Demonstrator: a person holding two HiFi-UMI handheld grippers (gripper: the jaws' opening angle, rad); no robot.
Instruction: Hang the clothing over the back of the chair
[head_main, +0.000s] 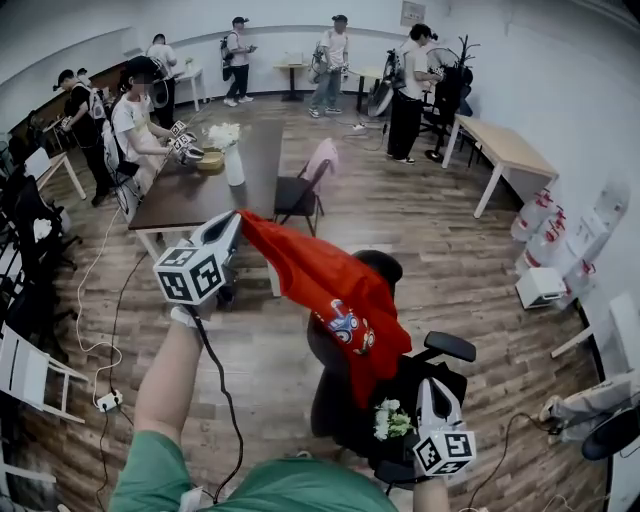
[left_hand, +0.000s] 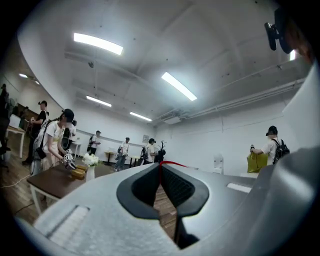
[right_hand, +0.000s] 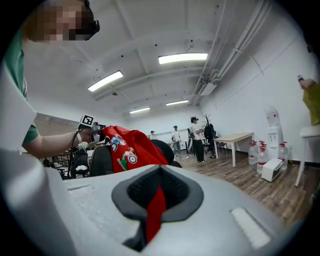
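A red garment (head_main: 335, 290) with a cartoon print is stretched between my two grippers, above a black office chair (head_main: 385, 268). It slopes from upper left to lower right over the chair's back. My left gripper (head_main: 232, 226) is shut on its upper corner, and only a thin red edge (left_hand: 168, 163) shows between the jaws of the left gripper (left_hand: 161, 169). My right gripper (head_main: 436, 386), low by the chair's armrest (head_main: 450, 346), is shut on the lower end. In the right gripper view a red strip (right_hand: 155, 212) hangs from the right gripper (right_hand: 159, 174), with the garment (right_hand: 129, 150) draped ahead.
A dark table (head_main: 190, 195) with a white vase of flowers (head_main: 232, 152) stands behind, with a chair bearing pink cloth (head_main: 308, 180) beside it. White flowers (head_main: 392, 420) lie on the office chair's seat. Several people stand around. A pale table (head_main: 505, 145) and water bottles (head_main: 545, 235) are at the right.
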